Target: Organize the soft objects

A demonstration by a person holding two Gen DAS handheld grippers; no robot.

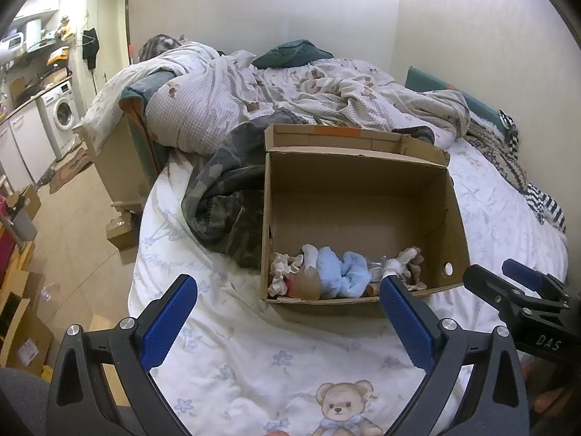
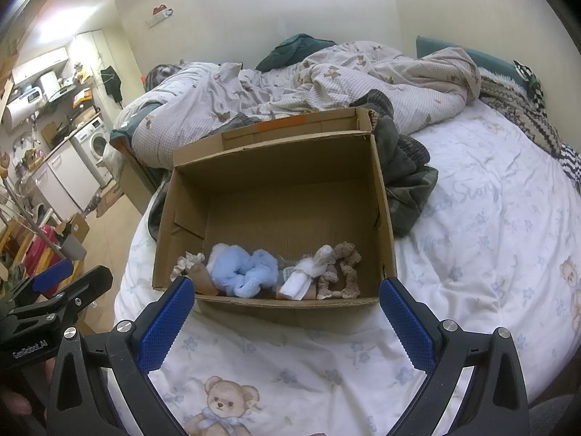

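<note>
Both my left gripper and right gripper hang empty with fingers spread apart. Just ahead of them the cardboard box sits on the bed, soft toys along its near wall

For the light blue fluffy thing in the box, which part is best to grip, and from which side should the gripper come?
Probably grip the blue fluffy thing on its raised, bunched top, coming from above. It lies low against the near wall of the box, squeezed between a beige ruffled piece and a white cloth, so side approaches look blocked. Both the left gripper and right gripper are open.
</note>
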